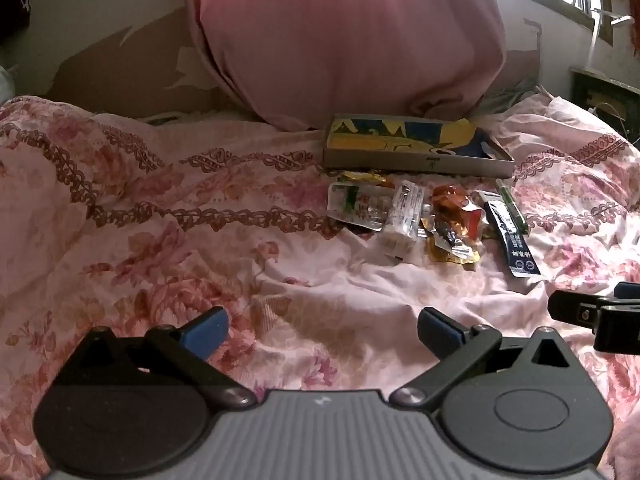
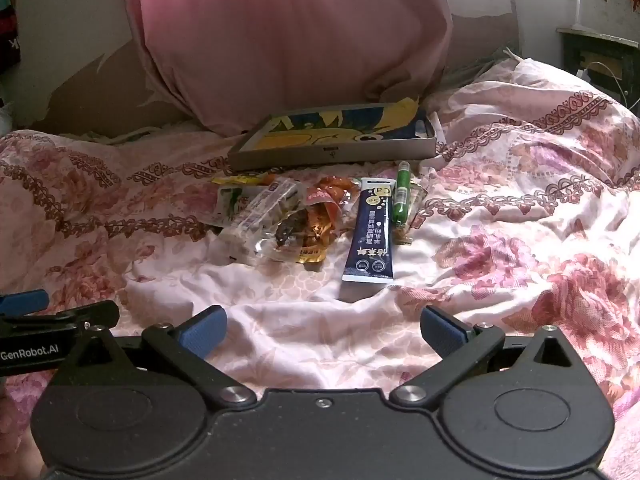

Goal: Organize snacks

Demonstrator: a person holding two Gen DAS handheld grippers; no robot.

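Note:
Several snack packets lie in a loose pile on the floral bedspread: a clear white packet (image 1: 402,216) (image 2: 256,216), an orange packet (image 1: 454,216) (image 2: 324,216), a dark blue stick pack (image 1: 510,236) (image 2: 372,232) and a green stick (image 1: 512,206) (image 2: 402,196). Behind them sits a shallow grey box (image 1: 416,160) (image 2: 332,152) with a yellow and blue inside. My left gripper (image 1: 322,330) is open and empty, short of the pile. My right gripper (image 2: 322,330) is open and empty, just before the blue stick pack.
A large pink pillow (image 1: 344,36) (image 2: 292,36) leans behind the box. The rumpled bedspread (image 1: 160,240) (image 2: 520,240) covers the bed. A dark bedside cabinet (image 2: 600,60) stands at the far right. The other gripper shows at each view's edge (image 1: 592,312) (image 2: 40,320).

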